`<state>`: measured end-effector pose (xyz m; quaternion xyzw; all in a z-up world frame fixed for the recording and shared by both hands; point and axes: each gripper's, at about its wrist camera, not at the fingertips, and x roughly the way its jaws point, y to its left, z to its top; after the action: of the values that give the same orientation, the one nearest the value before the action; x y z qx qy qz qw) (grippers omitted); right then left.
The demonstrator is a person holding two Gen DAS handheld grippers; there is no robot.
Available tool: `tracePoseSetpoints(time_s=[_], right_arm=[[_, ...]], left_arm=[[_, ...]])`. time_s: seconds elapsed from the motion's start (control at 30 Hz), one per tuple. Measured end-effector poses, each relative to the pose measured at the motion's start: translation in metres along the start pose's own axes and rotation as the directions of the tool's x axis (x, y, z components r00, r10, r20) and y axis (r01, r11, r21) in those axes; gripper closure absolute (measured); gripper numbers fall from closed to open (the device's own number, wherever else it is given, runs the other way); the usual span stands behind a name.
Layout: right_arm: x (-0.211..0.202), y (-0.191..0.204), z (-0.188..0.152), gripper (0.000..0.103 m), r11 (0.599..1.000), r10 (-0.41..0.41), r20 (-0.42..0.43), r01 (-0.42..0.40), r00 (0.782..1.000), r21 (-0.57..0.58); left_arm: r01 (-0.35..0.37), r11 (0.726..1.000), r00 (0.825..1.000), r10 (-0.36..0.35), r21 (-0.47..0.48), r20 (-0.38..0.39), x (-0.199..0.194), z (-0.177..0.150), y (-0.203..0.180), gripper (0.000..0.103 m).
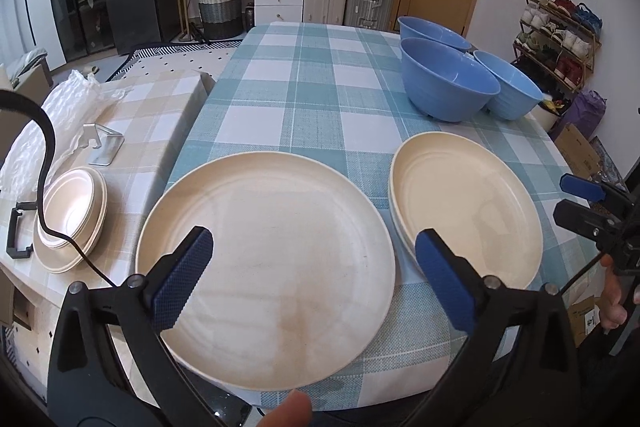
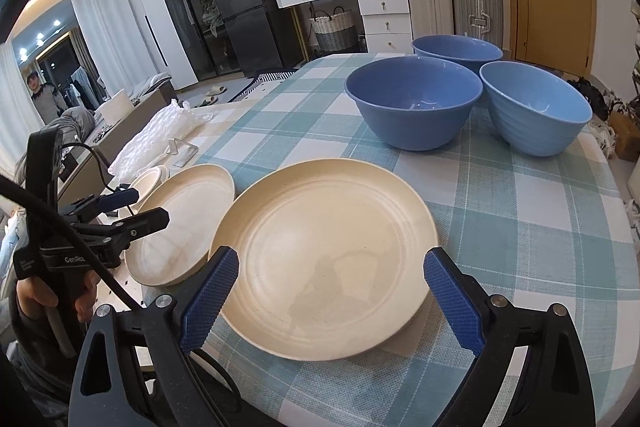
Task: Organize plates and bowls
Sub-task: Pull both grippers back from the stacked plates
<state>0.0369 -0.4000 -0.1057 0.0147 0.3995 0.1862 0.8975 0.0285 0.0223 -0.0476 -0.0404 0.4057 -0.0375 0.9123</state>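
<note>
Both grippers, left (image 1: 314, 259) and right (image 2: 331, 277), are held wide apart with nothing gripped. Two cream plates (image 1: 272, 247) (image 1: 472, 211) are set at the table's (image 1: 304, 91) near edge; three blue bowls (image 2: 414, 99) are clustered at its far right corner.

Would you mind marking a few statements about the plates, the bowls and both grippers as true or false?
1. Three blue bowls stand on the checked tablecloth. True.
2. The left gripper is shut on a cream plate. False: its fingers stand open, pressing on nothing.
3. The right gripper is open. True.
4. The blue bowls are nested in one stack. False: they stand side by side.
5. A stack of small cream dishes sits on the beige cloth, left of the big plates. True.
</note>
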Motion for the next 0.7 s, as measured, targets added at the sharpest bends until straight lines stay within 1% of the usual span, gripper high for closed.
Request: tracePoseSetpoints(time_s=[0.1, 0.23, 0.4, 0.53, 0.7], right_arm=[[0.002, 0.002, 0.003, 0.008, 1.000, 0.002, -0.003, -0.002, 1.000, 0.001], [0.003, 0.008, 0.009, 0.008, 1.000, 0.002, 0.005, -0.002, 1.000, -0.011], [0.004, 0.013, 0.015, 0.008, 1.000, 0.004, 0.018, -0.004, 1.000, -0.016], [0.009, 0.018, 0.022, 0.008, 0.998, 0.041, 0.005, -0.041, 0.999, -0.039], [0.014, 0.028, 0.030, 0.008, 0.996, 0.054, 0.013, -0.053, 0.998, -0.069]], left_arm=[[-0.012, 1.000, 1.000, 0.012, 0.000, 0.011, -0.006, -0.005, 0.006, 0.002], [-0.042, 0.999, 0.998, 0.042, -0.002, 0.045, -0.013, -0.009, 0.013, 0.002], [-0.066, 0.998, 0.996, 0.066, -0.006, 0.062, -0.020, -0.014, 0.021, 0.002], [-0.086, 0.996, 0.994, 0.088, -0.027, 0.066, -0.023, -0.020, 0.030, 0.002], [-0.117, 0.992, 0.990, 0.120, -0.035, 0.078, -0.028, -0.024, 0.039, 0.002]])
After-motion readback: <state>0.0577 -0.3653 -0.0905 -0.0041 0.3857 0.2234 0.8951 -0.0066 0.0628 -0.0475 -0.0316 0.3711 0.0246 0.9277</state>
